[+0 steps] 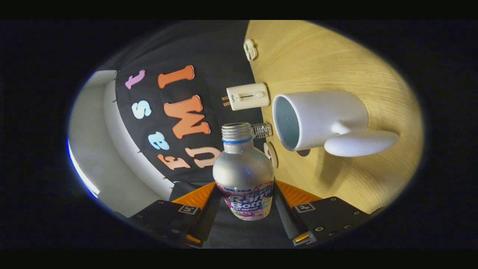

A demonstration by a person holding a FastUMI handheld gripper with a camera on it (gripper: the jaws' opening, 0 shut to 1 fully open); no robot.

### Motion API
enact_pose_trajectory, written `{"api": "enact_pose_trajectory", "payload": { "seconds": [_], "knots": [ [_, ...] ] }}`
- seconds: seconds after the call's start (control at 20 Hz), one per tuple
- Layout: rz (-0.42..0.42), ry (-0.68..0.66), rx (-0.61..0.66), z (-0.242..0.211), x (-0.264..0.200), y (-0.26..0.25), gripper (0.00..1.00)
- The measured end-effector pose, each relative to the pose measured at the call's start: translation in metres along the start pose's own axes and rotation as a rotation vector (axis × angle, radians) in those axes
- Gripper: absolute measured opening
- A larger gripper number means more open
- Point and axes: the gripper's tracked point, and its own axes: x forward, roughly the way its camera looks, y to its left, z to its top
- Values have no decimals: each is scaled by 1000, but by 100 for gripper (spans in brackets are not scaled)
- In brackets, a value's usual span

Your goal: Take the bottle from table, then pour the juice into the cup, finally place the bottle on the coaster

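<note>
Between the fingers of the gripper (244,209), clamped from both sides: one bottle (243,173), uncapped; one white cup (321,119) beyond, on the table (336,59).

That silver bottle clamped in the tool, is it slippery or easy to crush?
Probably a bit slippery: the bottle has a smooth, shiny metal-looking body. It looks stiff rather than floppy, though thin metal might dent under a hard squeeze. The tool has both fingers on its labelled lower part. Its cap is off, so tilted toward the cup it would likely spill readily.
</note>
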Motion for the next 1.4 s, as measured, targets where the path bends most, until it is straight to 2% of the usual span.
{"api": "enact_pose_trajectory", "payload": {
  "seconds": [0.55,1.05,1.4],
  "knots": [
    [-112,-117,-658,23,-7,24,77],
    [-118,-77,-958,11,18,39,77],
    [-144,-101,-1184,13,49,50,78]
  ]
}}
